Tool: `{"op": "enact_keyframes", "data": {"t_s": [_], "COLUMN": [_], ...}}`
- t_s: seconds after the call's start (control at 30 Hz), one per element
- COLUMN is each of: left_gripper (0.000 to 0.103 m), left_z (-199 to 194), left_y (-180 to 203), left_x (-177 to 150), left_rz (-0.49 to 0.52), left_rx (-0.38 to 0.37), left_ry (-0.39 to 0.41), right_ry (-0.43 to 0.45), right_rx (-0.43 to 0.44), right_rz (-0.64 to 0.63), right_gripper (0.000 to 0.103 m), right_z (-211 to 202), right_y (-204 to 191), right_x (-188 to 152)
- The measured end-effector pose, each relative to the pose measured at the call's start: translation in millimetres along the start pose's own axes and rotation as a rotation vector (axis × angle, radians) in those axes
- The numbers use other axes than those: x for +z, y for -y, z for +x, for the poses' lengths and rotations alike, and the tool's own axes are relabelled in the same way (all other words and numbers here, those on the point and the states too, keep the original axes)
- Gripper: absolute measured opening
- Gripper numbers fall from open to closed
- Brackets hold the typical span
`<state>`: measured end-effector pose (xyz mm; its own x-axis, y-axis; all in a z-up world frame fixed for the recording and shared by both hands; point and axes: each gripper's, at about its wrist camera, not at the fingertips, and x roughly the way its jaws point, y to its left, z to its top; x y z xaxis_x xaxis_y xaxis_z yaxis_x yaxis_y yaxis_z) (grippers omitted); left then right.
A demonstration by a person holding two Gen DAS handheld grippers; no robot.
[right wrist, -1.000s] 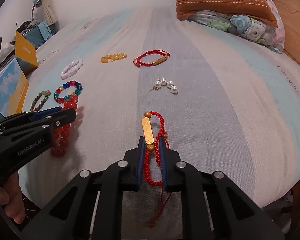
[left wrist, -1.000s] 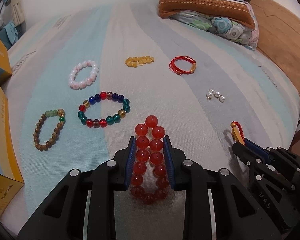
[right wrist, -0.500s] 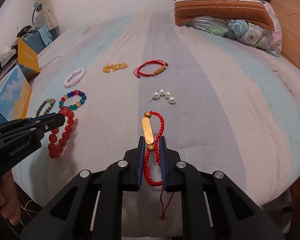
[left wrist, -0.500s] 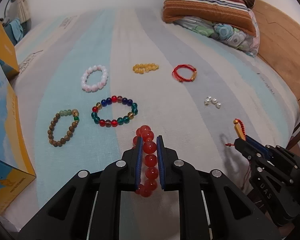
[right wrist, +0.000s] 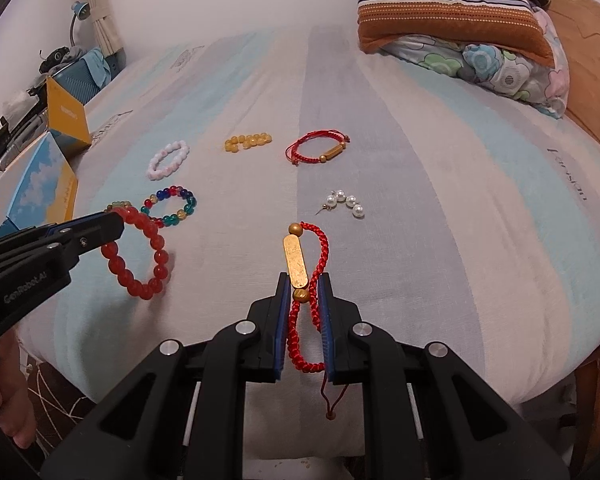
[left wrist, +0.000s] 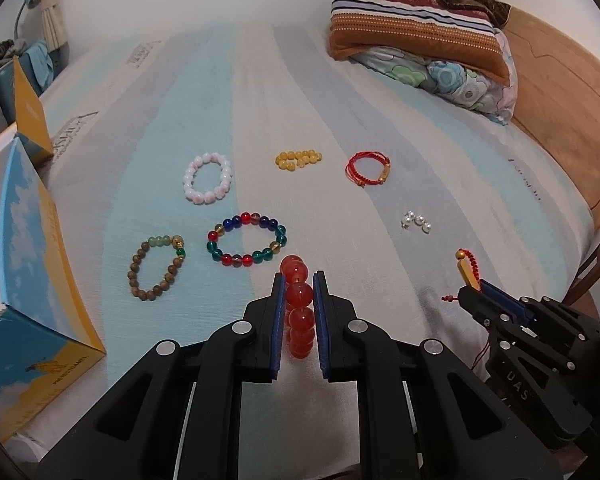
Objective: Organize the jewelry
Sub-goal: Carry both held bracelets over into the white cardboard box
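Right wrist view: left gripper clenched on red bead bracelet, right gripper on braided cord bracelet; blue-yellow box leftward, nearer left.

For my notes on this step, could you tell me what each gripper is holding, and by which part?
Left gripper: red bead bracelet, pinched across its top beads. Right gripper: red cord bracelet, pinched mid-loop.

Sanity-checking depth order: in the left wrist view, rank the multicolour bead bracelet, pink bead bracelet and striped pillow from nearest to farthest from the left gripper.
From the left gripper, which is shut on the red bead bracelet:
1. Multicolour bead bracelet, just ahead, slightly left.
2. Pink bead bracelet, farther up the bed, left.
3. Striped pillow, far end, right.
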<state>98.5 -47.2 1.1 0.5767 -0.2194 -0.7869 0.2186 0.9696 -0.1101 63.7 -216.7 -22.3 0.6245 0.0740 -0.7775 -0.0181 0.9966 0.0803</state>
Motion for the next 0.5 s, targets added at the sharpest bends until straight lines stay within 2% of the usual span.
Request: {"op": "enact_keyframes", "data": {"t_s": [0.5], "left_gripper": [0.013], "left_z": [-38], "left_y": [-17], "left_x": [19], "left_rz": [-0.011], "left_rx": [0.046], "left_ry": [0.041], "right_ry": [0.008], "right_rx": [0.028], "right_rz": [-0.066], "right_gripper": [0.013], "right_z": [-18], "right_y": [-36], "right_x": [30]}}
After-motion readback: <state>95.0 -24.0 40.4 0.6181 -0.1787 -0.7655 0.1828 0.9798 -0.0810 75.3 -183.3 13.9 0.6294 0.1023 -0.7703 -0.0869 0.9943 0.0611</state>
